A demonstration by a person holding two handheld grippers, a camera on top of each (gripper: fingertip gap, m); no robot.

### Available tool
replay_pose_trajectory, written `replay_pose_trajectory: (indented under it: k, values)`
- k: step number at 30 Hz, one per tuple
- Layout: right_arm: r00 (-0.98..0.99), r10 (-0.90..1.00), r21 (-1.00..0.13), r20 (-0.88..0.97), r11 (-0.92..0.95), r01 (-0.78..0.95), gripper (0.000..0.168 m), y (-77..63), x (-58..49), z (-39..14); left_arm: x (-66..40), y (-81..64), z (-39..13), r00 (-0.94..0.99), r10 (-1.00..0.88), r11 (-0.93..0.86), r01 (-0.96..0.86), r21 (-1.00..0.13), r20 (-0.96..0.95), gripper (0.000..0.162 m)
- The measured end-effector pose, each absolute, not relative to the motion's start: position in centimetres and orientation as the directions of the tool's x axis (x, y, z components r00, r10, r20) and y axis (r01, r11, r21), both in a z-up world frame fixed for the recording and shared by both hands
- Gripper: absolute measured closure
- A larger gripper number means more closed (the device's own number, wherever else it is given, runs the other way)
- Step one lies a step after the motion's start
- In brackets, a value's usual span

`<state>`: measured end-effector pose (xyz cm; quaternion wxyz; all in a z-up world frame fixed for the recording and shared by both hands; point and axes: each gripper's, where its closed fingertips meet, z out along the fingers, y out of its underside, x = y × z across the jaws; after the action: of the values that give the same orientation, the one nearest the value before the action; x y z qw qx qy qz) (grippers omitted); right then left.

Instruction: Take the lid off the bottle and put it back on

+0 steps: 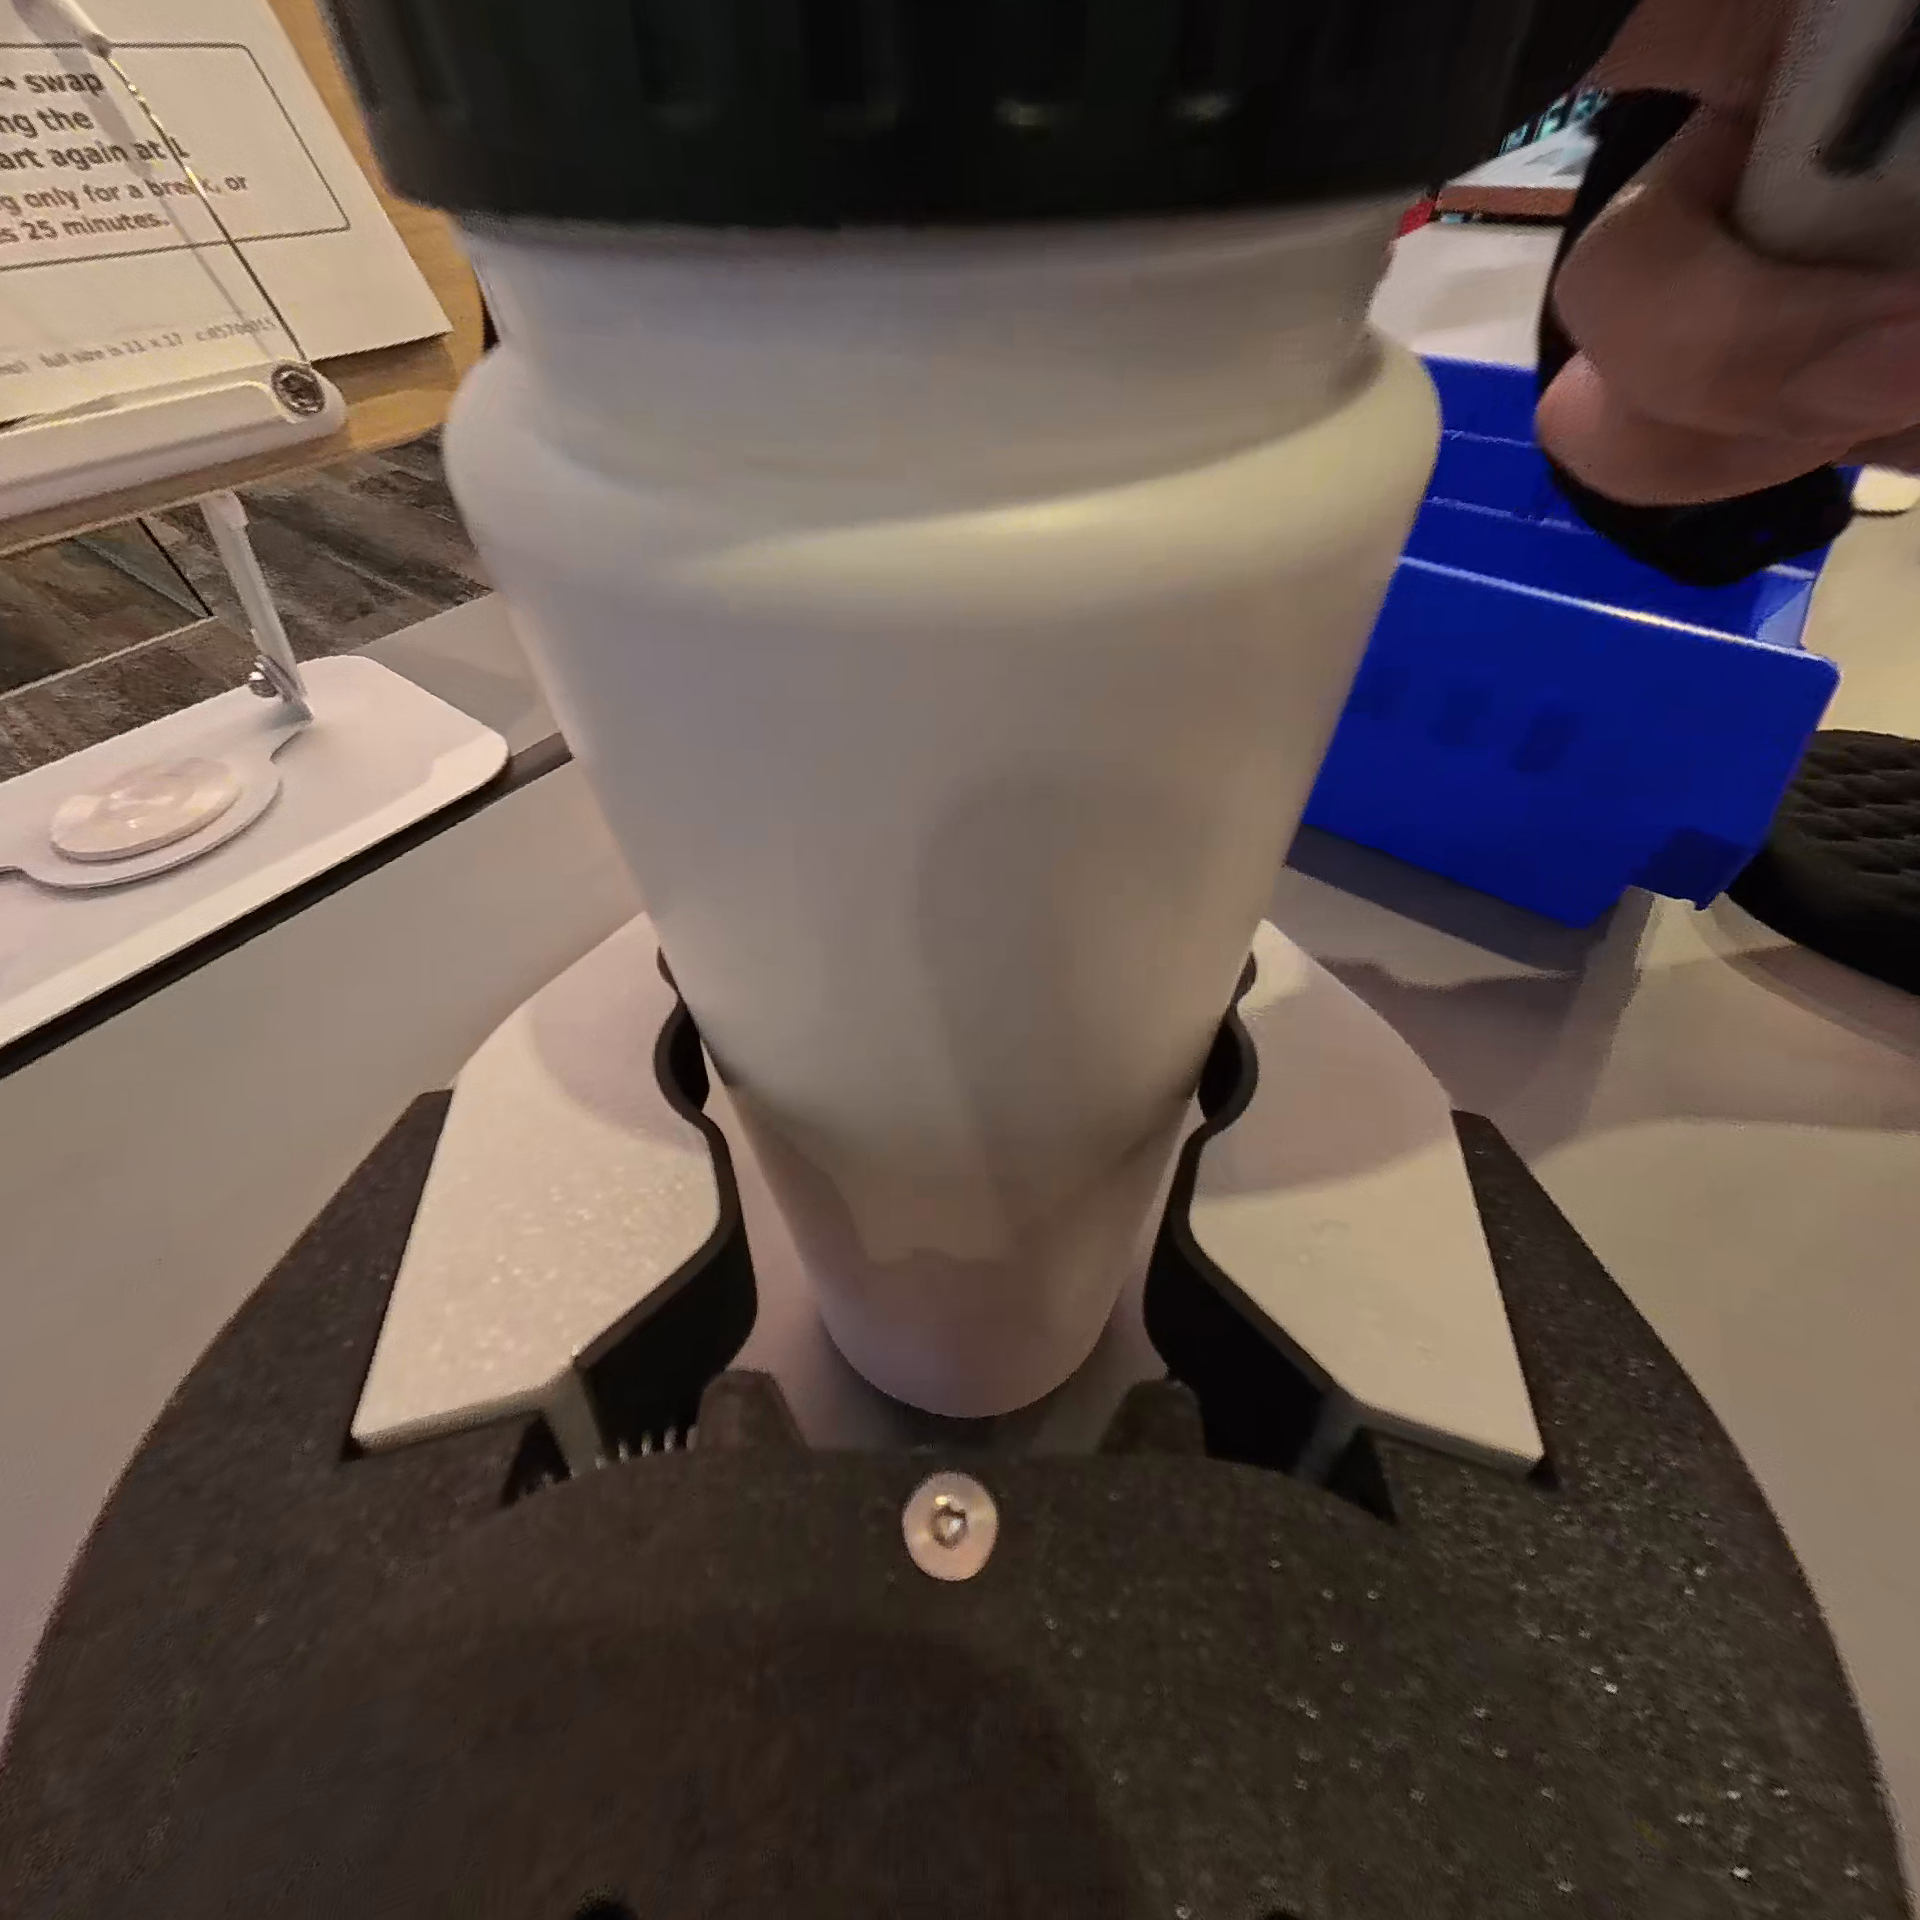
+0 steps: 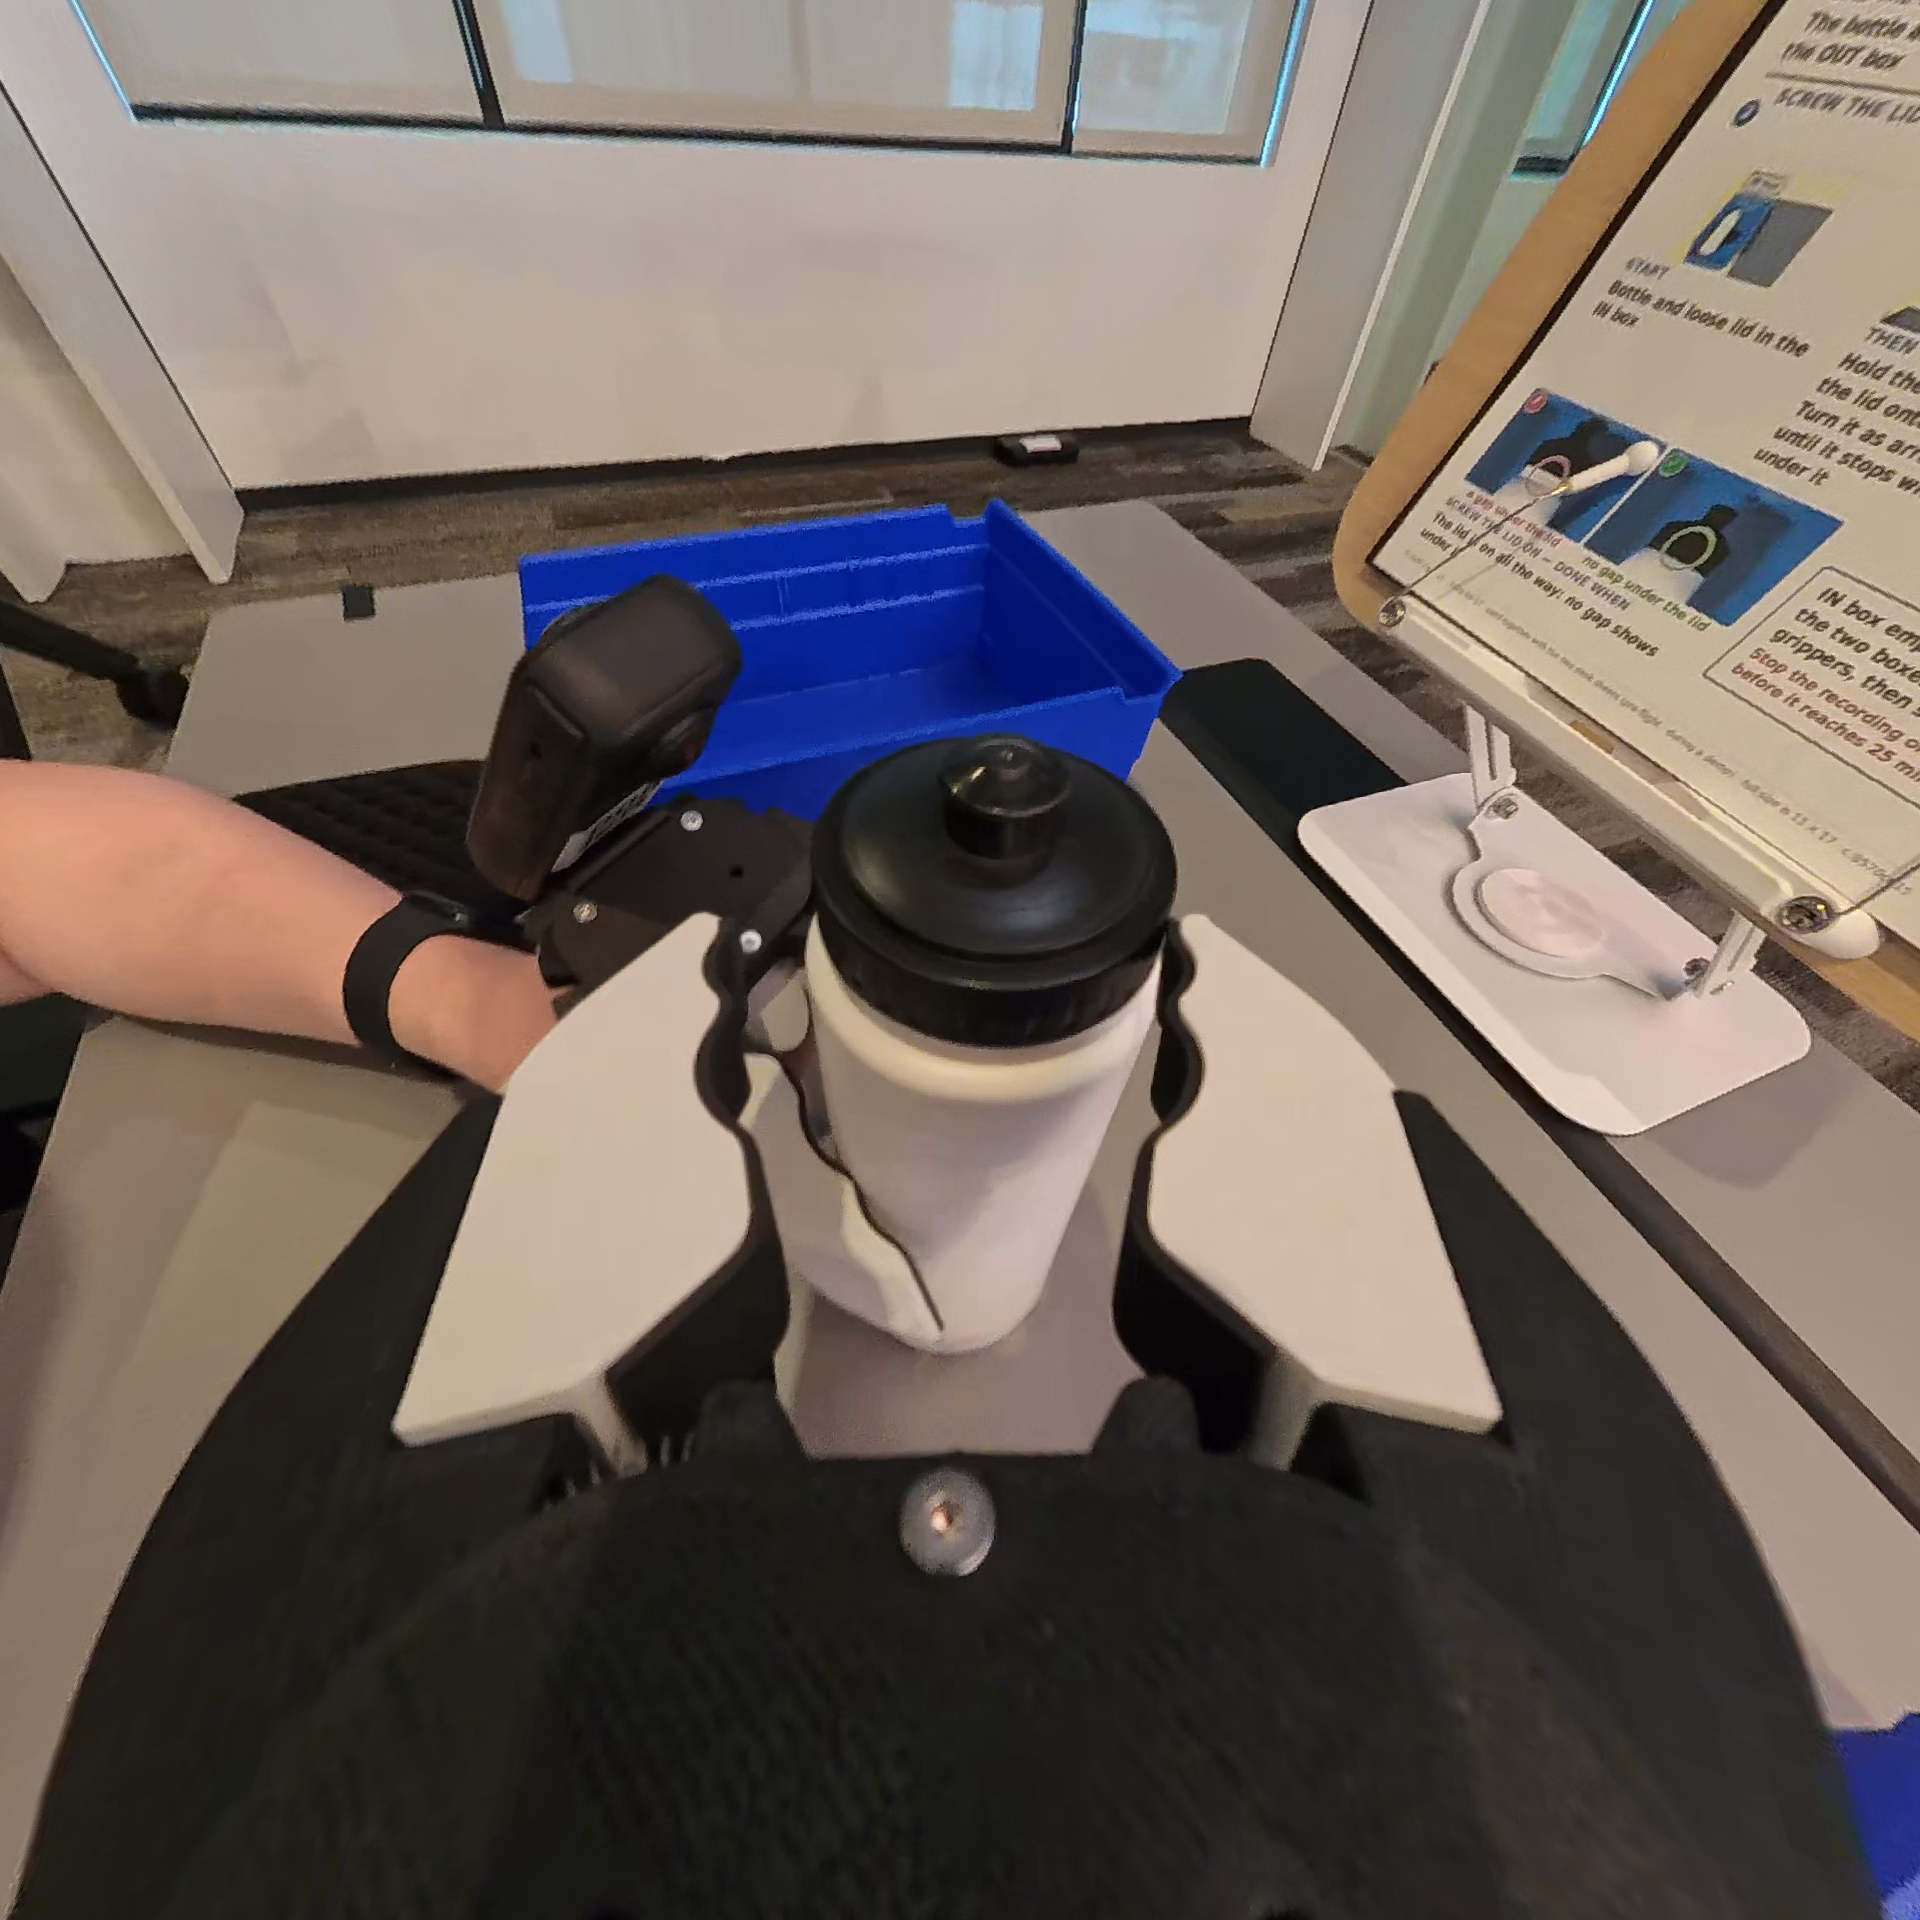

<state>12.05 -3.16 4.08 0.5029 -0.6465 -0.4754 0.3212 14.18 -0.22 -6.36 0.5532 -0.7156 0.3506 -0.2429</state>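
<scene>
A white bottle (image 1: 935, 675) with a black screw lid (image 1: 883, 104) stands between my left gripper's (image 1: 956, 1060) fingers, which are shut on its lower body. In the right wrist view the bottle (image 2: 966, 1143) tilts a little above the grey table, and its lid (image 2: 992, 883) has a pull spout on top. My right gripper (image 2: 945, 987) is open with its fingers on either side of the lid. The right finger is at the lid's edge and a small gap shows on the left. The left gripper (image 2: 665, 862), held by a hand, grips the bottle from the left.
An empty blue bin (image 2: 883, 644) sits on the grey table (image 2: 1299, 582) behind the bottle; it also shows in the left wrist view (image 1: 1558, 707). An instruction board on a white stand (image 2: 1558, 956) is at the right. A black mesh surface (image 2: 343, 821) lies beyond the left arm.
</scene>
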Motion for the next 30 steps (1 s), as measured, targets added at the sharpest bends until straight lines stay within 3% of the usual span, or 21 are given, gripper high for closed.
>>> replay_pose_trajectory:
  k: [3, 10, 21, 30]
  values:
    - [0.307, 0.949, -0.944, 0.076, -0.03, 0.328, 0.093, -3.8, 12.4, 4.1, 13.8, 0.0, -6.3, 0.643, -0.765, -0.149, -0.23, -0.962, -0.036, 0.067]
    - [0.346, 0.938, -0.975, 0.039, -0.04, 0.217, 0.094, -2.5, 12.6, 4.9, 14.3, -0.5, -6.4, 0.604, -0.797, -0.153, -0.23, -0.961, -0.018, 0.067]
    - [0.039, 0.997, -0.973, 0.065, 0.055, 0.226, 0.099, -6.5, 12.8, 5.2, 17.8, -5.6, -6.6, 0.278, -0.96, -0.061, -0.286, -0.956, -0.022, 0.067]
    - [-0.01, 0.998, -0.974, 0.058, 0.059, 0.22, 0.098, -7.0, 13.2, 5.2, 17.9, -6.3, -6.6, 0.23, -0.973, -0.05, -0.305, -0.951, -0.023, 0.067]
